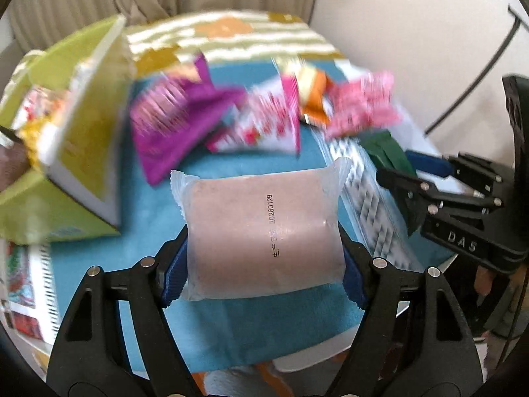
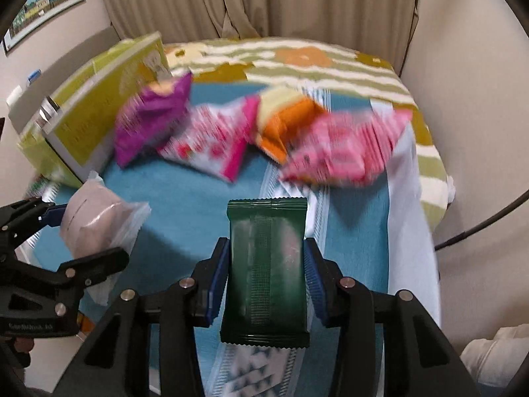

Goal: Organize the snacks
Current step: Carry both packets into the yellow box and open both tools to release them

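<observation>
My left gripper (image 1: 263, 258) is shut on a clear-wrapped pinkish-brown snack pack (image 1: 261, 231), held above the blue cloth; the same pack (image 2: 99, 221) shows at the left of the right wrist view. My right gripper (image 2: 266, 274) is shut on a dark green snack packet (image 2: 267, 274), its blue pads pressing both long sides; the green packet (image 1: 386, 152) shows at the right of the left wrist view. Behind them lie a purple bag (image 1: 175, 122), a white-and-pink bag (image 1: 264, 122), an orange-and-cream bag (image 2: 284, 122) and a pink bag (image 2: 347, 149), all blurred.
A yellow-green carton (image 1: 82, 139) stands open at the left with packets inside. The round table (image 2: 426, 152) carries a flowered striped cover under a blue cloth (image 2: 185, 192). Curtains hang behind, and a black cable (image 2: 479, 225) runs at the right edge.
</observation>
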Available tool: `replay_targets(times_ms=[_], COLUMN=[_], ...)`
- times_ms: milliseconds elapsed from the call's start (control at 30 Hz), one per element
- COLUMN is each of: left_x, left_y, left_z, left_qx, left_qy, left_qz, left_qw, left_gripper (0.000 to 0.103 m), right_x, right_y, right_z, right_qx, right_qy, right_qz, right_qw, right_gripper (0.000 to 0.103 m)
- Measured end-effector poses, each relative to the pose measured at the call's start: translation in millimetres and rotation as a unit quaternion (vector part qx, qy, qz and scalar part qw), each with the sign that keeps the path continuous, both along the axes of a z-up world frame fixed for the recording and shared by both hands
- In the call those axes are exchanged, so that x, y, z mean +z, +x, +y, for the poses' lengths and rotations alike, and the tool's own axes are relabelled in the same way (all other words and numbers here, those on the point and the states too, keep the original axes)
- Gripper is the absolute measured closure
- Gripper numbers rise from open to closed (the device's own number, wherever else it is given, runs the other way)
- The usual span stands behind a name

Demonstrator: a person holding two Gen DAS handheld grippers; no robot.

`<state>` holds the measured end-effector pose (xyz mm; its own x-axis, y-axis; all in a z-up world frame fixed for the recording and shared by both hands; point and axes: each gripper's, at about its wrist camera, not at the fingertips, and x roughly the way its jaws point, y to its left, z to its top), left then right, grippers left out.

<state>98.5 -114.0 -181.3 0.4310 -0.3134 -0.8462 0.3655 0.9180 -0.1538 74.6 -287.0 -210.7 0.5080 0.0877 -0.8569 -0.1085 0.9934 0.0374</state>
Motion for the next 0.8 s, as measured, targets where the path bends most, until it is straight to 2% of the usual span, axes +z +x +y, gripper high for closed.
replay_targets(times_ms=[233, 267, 400, 567, 800], left_x=[74, 79, 107, 118, 99], left_y=[22, 26, 47, 78, 126], left_z=[63, 64, 111, 166, 226], left_qx=[0.045, 0.051, 0.082, 0.116, 0.138], left_qy=[0.0, 0.003, 0.012, 0.025, 0.036], left_qz=[-0.058, -0.063, -0.084, -0.09, -0.065], left_qw=[0.9973, 0.9967, 0.993, 0.9889, 0.9876], left_gripper=[0.03, 0.03, 0.03, 0.03, 0.03], right_x=[69, 78, 104, 129, 135], right_y=[16, 20, 40, 76, 121], right_z=[46, 55, 92, 149, 215], right_qx=[0.025, 0.03, 0.05, 0.079, 0.096], right_qy=[0.032, 0.038, 0.062, 0.089, 0.109], right_qz=[-0.048, -0.053, -0.071, -0.089, -0.082], right_qw=[0.998, 0.997, 0.994, 0.989, 0.986], right_gripper=[0.063, 0.063, 0.063, 0.063, 0.063])
